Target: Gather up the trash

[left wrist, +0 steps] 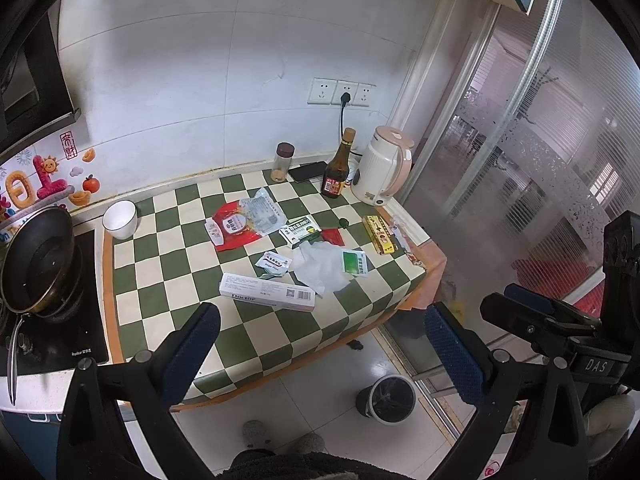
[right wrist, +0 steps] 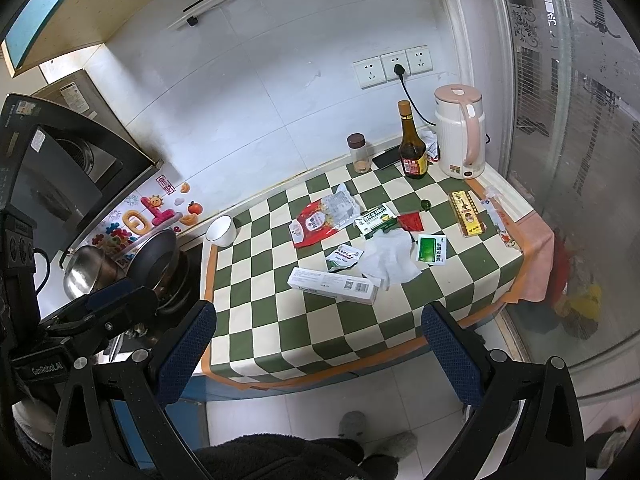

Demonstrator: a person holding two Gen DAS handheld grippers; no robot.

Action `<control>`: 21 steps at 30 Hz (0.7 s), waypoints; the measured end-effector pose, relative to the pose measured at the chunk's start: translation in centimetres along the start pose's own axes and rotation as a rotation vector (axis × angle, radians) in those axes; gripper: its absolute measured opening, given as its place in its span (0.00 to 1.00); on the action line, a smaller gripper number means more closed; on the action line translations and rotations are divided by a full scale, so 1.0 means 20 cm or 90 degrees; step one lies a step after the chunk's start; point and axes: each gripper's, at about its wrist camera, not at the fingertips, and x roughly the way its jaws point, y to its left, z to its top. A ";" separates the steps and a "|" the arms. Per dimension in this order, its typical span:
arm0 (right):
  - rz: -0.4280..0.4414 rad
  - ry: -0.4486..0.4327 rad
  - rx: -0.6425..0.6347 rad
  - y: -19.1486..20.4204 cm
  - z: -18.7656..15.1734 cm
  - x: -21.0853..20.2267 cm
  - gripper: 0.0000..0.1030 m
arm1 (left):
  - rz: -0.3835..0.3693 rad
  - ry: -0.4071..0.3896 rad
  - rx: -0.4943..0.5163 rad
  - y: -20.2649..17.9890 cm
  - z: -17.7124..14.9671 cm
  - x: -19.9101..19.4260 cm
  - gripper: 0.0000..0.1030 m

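Trash lies scattered on the green-and-cream checked tablecloth (left wrist: 168, 300): a long white box (left wrist: 267, 292) (right wrist: 333, 285), a crumpled white tissue (left wrist: 322, 266) (right wrist: 390, 258), a red snack bag (left wrist: 240, 226) (right wrist: 320, 222), small sachets (left wrist: 273, 264) (left wrist: 355, 263), a green-white box (left wrist: 300, 231) and a yellow box (left wrist: 378, 234) (right wrist: 466, 213). A round trash bin (left wrist: 388, 399) stands on the floor below the table's right corner. My left gripper (left wrist: 320, 354) hovers open in front of the table, empty. My right gripper (right wrist: 318, 350) also stands open and empty, short of the table edge.
At the table's back stand a kettle (left wrist: 384, 166), a dark bottle (left wrist: 338, 168), a jar (left wrist: 283, 162) and a phone (left wrist: 308, 171). A white bowl (left wrist: 119, 220) sits back left. A pan (left wrist: 38, 264) rests on the stove at left. A glass door (left wrist: 540, 160) closes off the right.
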 end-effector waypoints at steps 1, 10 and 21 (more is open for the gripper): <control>0.000 0.000 0.000 0.00 0.00 0.00 1.00 | 0.001 0.000 0.000 0.00 0.00 0.00 1.00; 0.002 -0.001 0.001 -0.01 0.01 0.00 1.00 | 0.000 -0.001 -0.001 0.00 0.00 0.00 1.00; 0.001 0.000 0.000 0.00 0.00 0.01 1.00 | -0.005 0.003 -0.001 -0.01 0.02 0.01 1.00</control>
